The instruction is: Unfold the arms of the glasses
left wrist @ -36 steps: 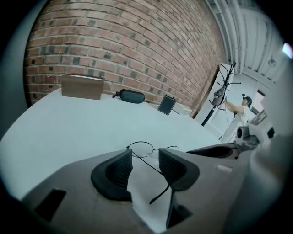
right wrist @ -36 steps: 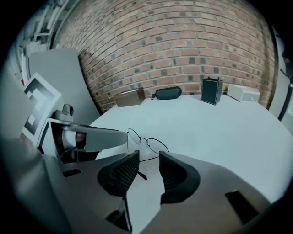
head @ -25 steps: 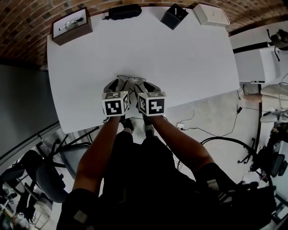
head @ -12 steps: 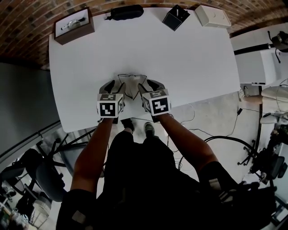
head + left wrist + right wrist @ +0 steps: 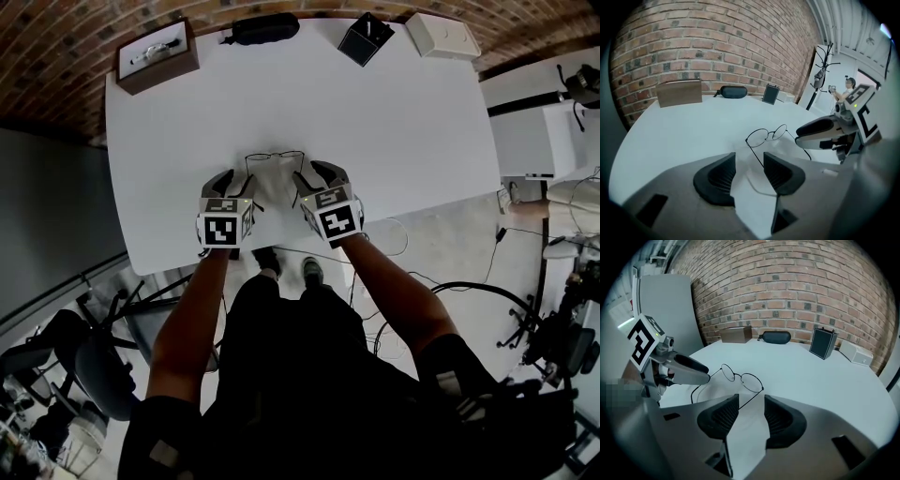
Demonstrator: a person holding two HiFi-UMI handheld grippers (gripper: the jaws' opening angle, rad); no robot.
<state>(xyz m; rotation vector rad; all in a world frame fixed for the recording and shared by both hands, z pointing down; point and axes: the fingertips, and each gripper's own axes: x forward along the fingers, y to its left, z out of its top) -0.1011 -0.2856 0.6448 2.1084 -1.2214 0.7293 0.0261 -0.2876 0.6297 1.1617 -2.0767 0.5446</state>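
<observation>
Head view: wire-rimmed glasses (image 5: 276,156) lie on the white surface (image 5: 394,112), toward its near edge and about mid-width, with both arms already swung out toward the person. Left claw (image 5: 749,161) is spread, and one arm runs between its jaws close to one pad but not clamped. Right claw (image 5: 751,404) is also spread — its jaws have just been opening — and the other arm lies loose between them. Neither pinches anything. Frame looks thin, light and springy — probably bends easily, hinges fragile, lenses scratch or smudge. Best hold, I'd judge: partway along an arm, gentle squeeze, never lenses or bridge. Unfolding looks done.
</observation>
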